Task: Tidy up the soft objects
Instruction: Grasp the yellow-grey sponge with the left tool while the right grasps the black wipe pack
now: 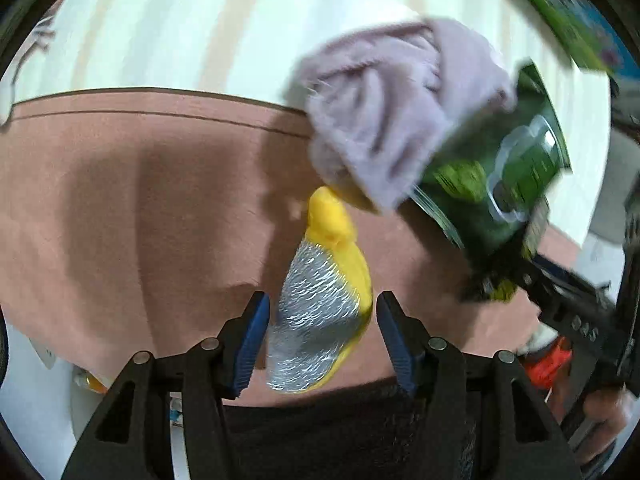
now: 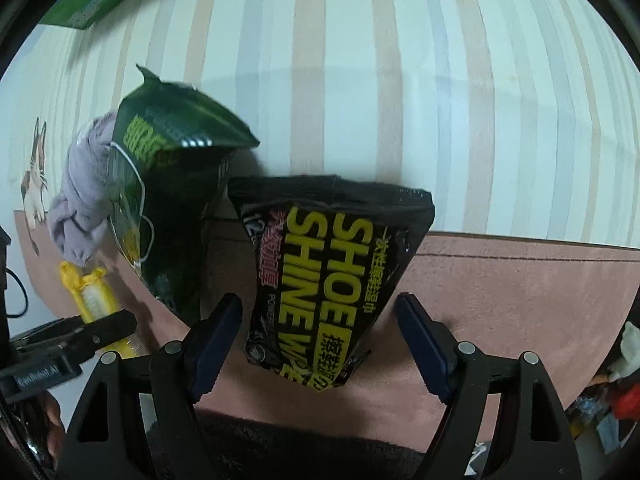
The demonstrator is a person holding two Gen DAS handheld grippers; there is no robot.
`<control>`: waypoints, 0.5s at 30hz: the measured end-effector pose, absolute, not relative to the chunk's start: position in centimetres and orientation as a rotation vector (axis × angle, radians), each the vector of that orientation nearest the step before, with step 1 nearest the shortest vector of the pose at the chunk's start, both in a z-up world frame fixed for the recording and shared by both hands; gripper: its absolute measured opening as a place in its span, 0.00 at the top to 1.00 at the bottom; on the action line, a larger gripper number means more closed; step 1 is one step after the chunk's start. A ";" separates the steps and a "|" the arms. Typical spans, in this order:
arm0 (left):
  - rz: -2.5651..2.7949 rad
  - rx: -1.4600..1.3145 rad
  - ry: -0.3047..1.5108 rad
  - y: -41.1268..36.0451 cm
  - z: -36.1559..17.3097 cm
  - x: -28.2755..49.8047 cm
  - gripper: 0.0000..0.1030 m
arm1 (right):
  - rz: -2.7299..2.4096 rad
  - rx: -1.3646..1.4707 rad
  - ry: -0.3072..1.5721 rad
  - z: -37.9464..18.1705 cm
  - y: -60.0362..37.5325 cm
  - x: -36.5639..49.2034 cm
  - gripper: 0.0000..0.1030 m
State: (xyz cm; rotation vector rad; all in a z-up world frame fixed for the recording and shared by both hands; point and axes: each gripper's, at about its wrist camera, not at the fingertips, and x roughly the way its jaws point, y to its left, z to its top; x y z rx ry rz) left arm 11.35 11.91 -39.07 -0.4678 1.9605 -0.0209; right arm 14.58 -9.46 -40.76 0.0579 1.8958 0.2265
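Note:
A yellow and silver pouch (image 1: 324,304) lies on the pink mat (image 1: 120,200) between the open jaws of my left gripper (image 1: 322,332). A crumpled grey cloth (image 1: 384,112) rests behind it against a dark green bag (image 1: 504,184). In the right wrist view my right gripper (image 2: 320,340) is open around a black "SHOE SHINE" wipes pack (image 2: 332,280) on the mat; contact is unclear. The green bag (image 2: 168,200), grey cloth (image 2: 80,204), yellow pouch (image 2: 90,292) and left gripper (image 2: 96,330) show at the left.
A striped wall (image 2: 400,80) stands behind the mat (image 2: 520,300). A dark fabric edge (image 1: 340,432) runs along the mat's near side. A green box (image 1: 568,8) sits at the upper right. Red and white clutter (image 2: 624,380) lies at the far right.

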 end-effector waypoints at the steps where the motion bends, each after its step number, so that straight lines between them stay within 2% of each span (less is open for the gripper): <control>1: -0.043 -0.474 1.961 11.3 -39.0 10.8 0.47 | 0.228 0.057 1.899 -40.8 -9.4 14.3 0.20; 3: -0.048 -0.469 1.960 11.3 -39.3 10.5 0.43 | 0.234 0.067 1.911 -41.0 -9.1 13.9 0.20; 7: -0.047 -0.405 1.976 11.3 -40.1 9.1 0.43 | 0.224 0.053 1.912 -40.6 -8.6 12.7 0.20; 12: -0.032 -0.254 1.987 7.6 -41.7 7.7 0.44 | 0.202 0.027 1.907 -40.6 -7.3 12.9 0.21; 14: 0.037 -0.195 1.959 7.7 -41.1 7.5 0.53 | 0.180 0.020 1.898 -40.8 -6.2 13.0 0.24; 15: 0.080 -0.177 1.951 7.5 -41.0 7.4 0.54 | 0.161 0.008 1.889 -40.8 -6.2 13.0 0.27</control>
